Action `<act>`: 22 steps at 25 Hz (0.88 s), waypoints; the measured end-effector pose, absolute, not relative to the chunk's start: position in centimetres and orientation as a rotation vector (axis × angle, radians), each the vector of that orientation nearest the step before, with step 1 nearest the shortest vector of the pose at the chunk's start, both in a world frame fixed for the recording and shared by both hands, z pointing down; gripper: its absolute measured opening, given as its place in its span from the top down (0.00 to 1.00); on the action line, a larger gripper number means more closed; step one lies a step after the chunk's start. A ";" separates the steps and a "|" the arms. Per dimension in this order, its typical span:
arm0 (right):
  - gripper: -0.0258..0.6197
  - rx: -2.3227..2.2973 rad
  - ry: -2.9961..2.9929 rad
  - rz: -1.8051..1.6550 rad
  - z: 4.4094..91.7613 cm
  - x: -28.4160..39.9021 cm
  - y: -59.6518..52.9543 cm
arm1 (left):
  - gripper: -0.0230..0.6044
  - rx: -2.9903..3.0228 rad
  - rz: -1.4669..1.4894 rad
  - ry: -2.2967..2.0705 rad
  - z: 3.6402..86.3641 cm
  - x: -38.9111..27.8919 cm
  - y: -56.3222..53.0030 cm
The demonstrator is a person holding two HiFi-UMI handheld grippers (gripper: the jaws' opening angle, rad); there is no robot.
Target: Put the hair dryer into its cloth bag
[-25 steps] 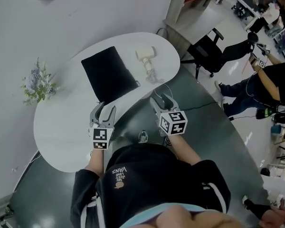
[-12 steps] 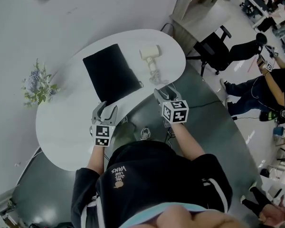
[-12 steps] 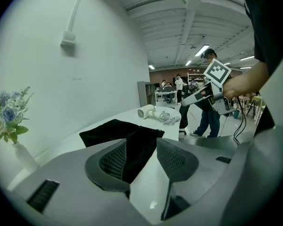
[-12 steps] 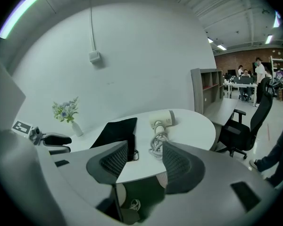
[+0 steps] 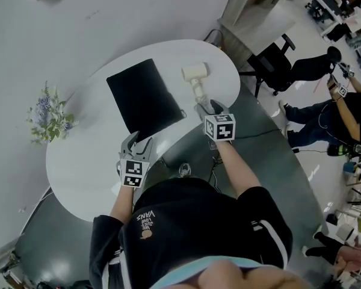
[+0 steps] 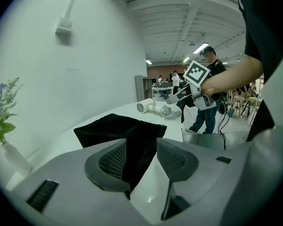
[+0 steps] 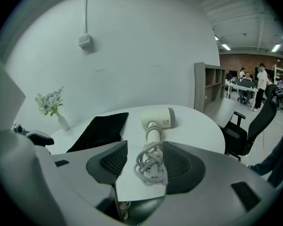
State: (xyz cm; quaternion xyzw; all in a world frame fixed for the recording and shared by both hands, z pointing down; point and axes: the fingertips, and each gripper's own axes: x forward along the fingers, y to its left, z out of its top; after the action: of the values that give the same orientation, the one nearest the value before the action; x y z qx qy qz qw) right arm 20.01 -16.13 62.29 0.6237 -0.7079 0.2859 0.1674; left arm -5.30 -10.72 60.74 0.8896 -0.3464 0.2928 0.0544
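Observation:
The cream hair dryer [image 5: 194,73] lies on the white table [image 5: 84,161], its handle and coiled cord [image 5: 203,103] pointing at the near edge. Left of it the black cloth bag [image 5: 144,96] lies flat. My right gripper [image 5: 208,108] is open at the cord end; its jaws have just been opening. In the right gripper view the cord coil [image 7: 151,166] lies between the jaws of the right gripper [image 7: 144,161], unpressed, with the dryer [image 7: 158,119] beyond. My left gripper [image 5: 138,143] is open at the bag's near corner. The left gripper [image 6: 141,157] frames the bag [image 6: 118,128].
A vase of flowers [image 5: 48,110] stands at the table's left edge. A black office chair [image 5: 271,62] and a shelf unit stand beyond the table's right end. People sit and stand at the far right [image 5: 340,110]. Dark floor lies under the near edge.
The right gripper has moved forward over the table edge to the dryer's cord. The left gripper has sunk a little towards the bag's near corner.

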 end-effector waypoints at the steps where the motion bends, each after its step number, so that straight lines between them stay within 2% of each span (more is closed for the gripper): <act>1: 0.63 1.768 -2.004 0.816 62.6 20.1 -16.8 | 0.64 2.700 0.894 -1.047 60.9 -5.4 -11.0; 22: 0.63 1.509 -1.752 0.848 68.5 20.2 -24.8 | 0.64 2.641 0.955 -0.918 63.8 -5.5 -13.3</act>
State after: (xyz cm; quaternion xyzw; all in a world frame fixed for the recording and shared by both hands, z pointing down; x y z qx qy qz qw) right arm 20.15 -24.79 68.55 0.5778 -0.6708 0.3246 0.3329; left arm -5.54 -13.32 63.81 0.8900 -0.3095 0.3217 0.0934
